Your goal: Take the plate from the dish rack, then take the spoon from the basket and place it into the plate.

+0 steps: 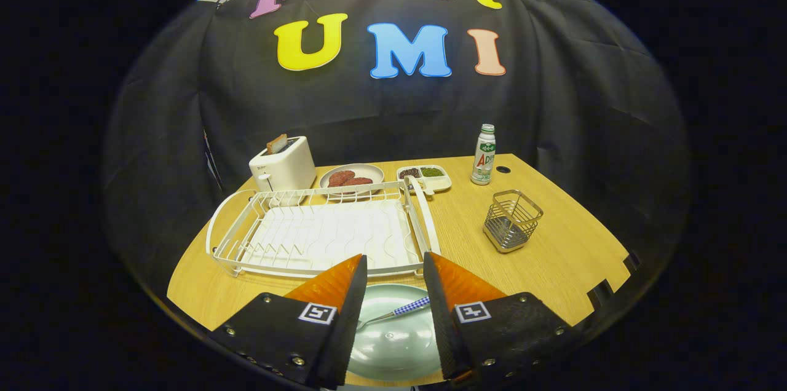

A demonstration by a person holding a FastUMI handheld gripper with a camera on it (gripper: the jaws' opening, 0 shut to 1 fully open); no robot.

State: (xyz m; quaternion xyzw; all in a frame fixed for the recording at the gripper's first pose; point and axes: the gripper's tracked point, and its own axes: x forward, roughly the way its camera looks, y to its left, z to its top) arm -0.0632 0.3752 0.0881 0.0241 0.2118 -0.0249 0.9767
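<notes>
One glossy round plate [393, 342] | checker-handled spoon [393, 312] inside | tool [395, 271] open

From where I stand, the bottle [484, 154] at the table's far side wears a printed label too small to make out. Each finger of the gripper [394, 256], spread apart above the plate [393, 345], carries a square black-and-white marker without letters.

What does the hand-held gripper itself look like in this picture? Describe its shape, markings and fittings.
The hand-held gripper has two wedge-shaped fingers tapering towards their tips. Each finger sits on a dark block that carries a square black-and-white tag and small round screws along its edges. No cables or sleeve show.
</notes>
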